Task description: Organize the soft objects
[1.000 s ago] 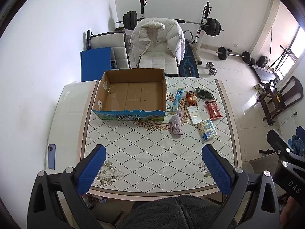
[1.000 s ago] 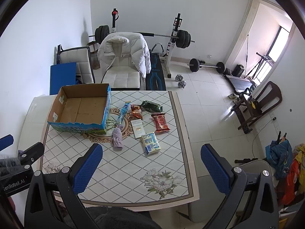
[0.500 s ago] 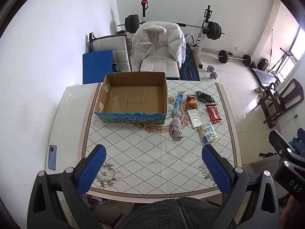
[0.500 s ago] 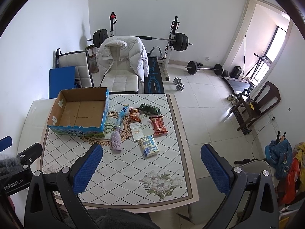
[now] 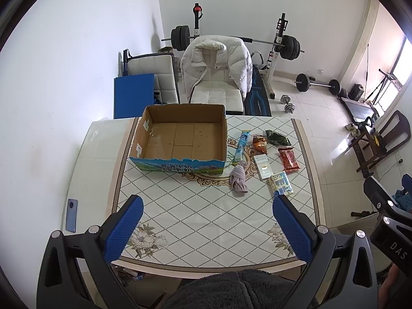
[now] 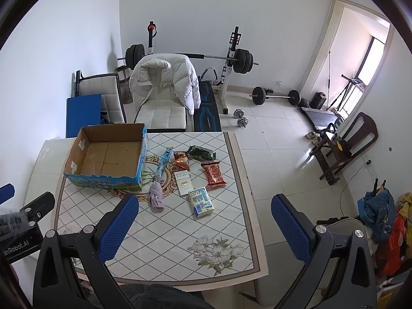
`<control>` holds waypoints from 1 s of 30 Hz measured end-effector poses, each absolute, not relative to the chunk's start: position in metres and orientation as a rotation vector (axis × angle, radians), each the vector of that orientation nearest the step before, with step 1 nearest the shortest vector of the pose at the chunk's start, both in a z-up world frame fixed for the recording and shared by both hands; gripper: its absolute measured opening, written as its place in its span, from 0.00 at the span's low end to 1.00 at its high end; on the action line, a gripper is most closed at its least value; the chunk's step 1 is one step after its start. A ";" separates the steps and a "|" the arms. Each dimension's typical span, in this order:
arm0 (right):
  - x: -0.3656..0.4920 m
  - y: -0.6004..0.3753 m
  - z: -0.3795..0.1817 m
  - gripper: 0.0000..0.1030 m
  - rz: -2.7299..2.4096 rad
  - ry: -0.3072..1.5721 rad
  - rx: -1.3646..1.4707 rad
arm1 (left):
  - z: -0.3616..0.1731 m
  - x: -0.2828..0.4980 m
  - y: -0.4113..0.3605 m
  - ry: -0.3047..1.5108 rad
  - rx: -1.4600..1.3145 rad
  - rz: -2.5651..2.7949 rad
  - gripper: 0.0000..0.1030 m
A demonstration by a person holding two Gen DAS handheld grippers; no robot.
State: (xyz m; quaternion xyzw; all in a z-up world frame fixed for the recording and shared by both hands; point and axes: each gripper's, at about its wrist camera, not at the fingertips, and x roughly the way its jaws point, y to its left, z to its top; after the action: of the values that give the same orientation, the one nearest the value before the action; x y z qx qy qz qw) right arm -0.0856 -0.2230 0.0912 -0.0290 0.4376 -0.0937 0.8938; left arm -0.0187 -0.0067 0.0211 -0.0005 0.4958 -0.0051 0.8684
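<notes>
An open, empty cardboard box (image 5: 182,139) (image 6: 108,154) stands on the tiled table (image 5: 195,213) (image 6: 180,229). To its right lie a grey rolled cloth (image 5: 239,177) (image 6: 156,196), a blue tube pack (image 5: 242,145) (image 6: 162,163), an orange snack bag (image 5: 259,143) (image 6: 180,160), a green bag (image 5: 277,137) (image 6: 201,152), a red bag (image 5: 289,158) (image 6: 213,173), a white packet (image 5: 264,167) (image 6: 184,183) and a tissue pack (image 5: 281,183) (image 6: 200,202). My left gripper (image 5: 207,228) and right gripper (image 6: 204,228) hang open and empty, high above the table's near edge.
A phone (image 5: 71,215) lies on the table's left margin. Behind the table stand a chair with a white down jacket (image 5: 216,64) (image 6: 164,79), a blue board (image 5: 134,95) and a barbell rack (image 5: 280,43). Dumbbells (image 6: 240,118) and a wooden chair (image 6: 345,144) stand on the floor at right.
Both grippers have risen and drawn back a little; the table and its objects look smaller and farther. Nothing on the table has moved.
</notes>
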 end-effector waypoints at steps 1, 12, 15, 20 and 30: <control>-0.085 -0.223 0.091 1.00 -0.196 0.905 -0.062 | 0.021 -0.018 -0.007 1.036 -0.001 -0.010 1.00; -0.083 -0.223 0.091 1.00 -0.183 0.899 -0.060 | 0.024 -0.019 -0.007 1.026 -0.002 -0.006 1.00; -0.081 -0.222 0.091 1.00 -0.178 0.901 -0.059 | 0.024 -0.020 -0.008 1.024 0.000 -0.007 1.00; -0.077 -0.222 0.091 1.00 -0.171 0.900 -0.057 | 0.025 -0.020 -0.008 1.023 -0.002 -0.006 1.00; -0.075 -0.224 0.089 1.00 -0.163 0.905 -0.054 | 0.027 -0.019 -0.009 1.022 0.000 -0.009 1.00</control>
State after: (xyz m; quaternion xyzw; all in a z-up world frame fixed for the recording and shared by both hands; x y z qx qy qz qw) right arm -0.0750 -0.2236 0.0888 -0.0259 0.4367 -0.0786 0.8958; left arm -0.0190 -0.0091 0.0273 -0.0001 0.4889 -0.0042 0.8723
